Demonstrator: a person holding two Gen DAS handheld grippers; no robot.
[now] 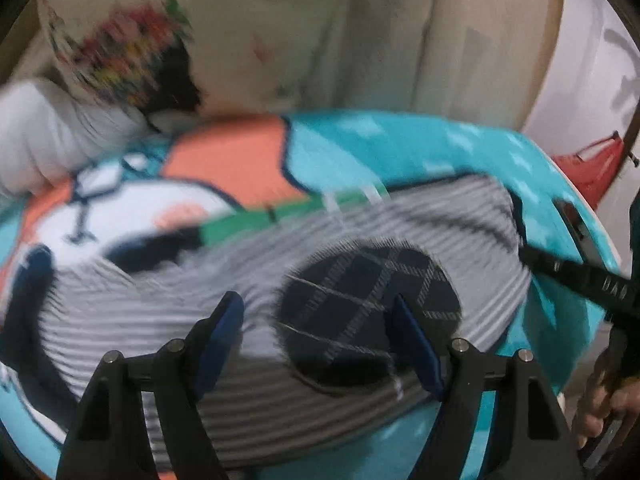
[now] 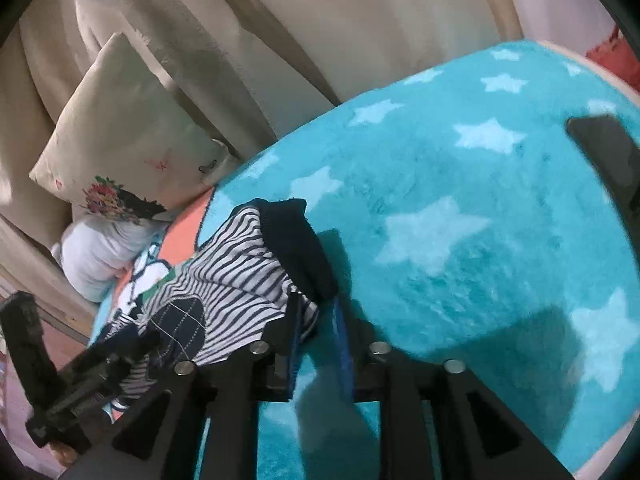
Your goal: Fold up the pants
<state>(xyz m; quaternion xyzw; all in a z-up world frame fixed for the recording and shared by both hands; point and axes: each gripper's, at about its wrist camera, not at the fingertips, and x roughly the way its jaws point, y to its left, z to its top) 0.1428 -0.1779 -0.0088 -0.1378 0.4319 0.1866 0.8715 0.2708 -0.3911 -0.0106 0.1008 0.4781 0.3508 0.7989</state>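
Note:
Small striped grey-and-white pants (image 1: 280,392) with a dark plaid knee patch (image 1: 368,312) and a navy waistband (image 2: 304,248) lie on a turquoise star blanket (image 2: 460,208). My left gripper (image 1: 320,332) is open, its blue pads spread above the patch, holding nothing. My right gripper (image 2: 318,316) is nearly closed at the pants' waistband edge, and cloth seems pinched between its pads. It shows as a black arm in the left wrist view (image 1: 580,276). The left gripper appears at the lower left of the right wrist view (image 2: 92,372).
A floral cushion (image 2: 120,140) and a white pillow (image 2: 96,256) lie at the bed's far end against beige curtains (image 2: 320,20). A dark phone-like object (image 2: 608,148) lies on the blanket at right. A red item (image 1: 596,164) hangs beyond the bed edge.

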